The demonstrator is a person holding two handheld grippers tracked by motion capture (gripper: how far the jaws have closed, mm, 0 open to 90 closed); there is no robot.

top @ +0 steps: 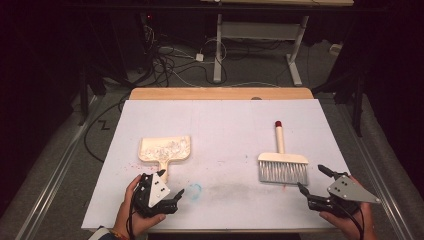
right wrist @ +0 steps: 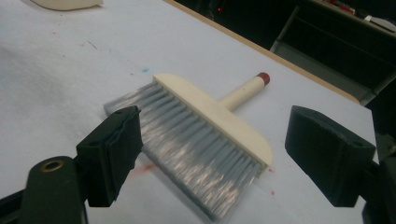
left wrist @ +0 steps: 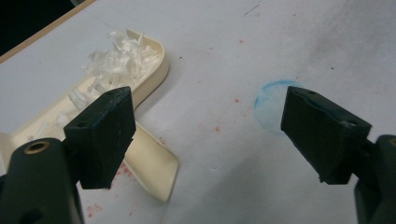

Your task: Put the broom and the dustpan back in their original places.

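A cream dustpan (top: 165,149) lies on the white table at the left, its pan holding a heap of white paper shreds (top: 166,146). In the left gripper view the dustpan (left wrist: 140,88) and shreds (left wrist: 119,58) sit just beyond the left jaw. My left gripper (top: 169,185) rests open at the near left, right behind the dustpan handle, gripping nothing. A cream hand brush (top: 281,162) with grey bristles and a red-tipped handle lies at the right, handle pointing away. My right gripper (top: 310,179) stands open just near and right of the brush (right wrist: 205,126), nothing between its jaws.
The white table sheet (top: 225,125) has a faint blue ring mark (top: 194,190) and red specks near the front. A wooden table edge (top: 220,93) runs along the back. Beyond it are a desk frame (top: 260,45) and cables on the floor.
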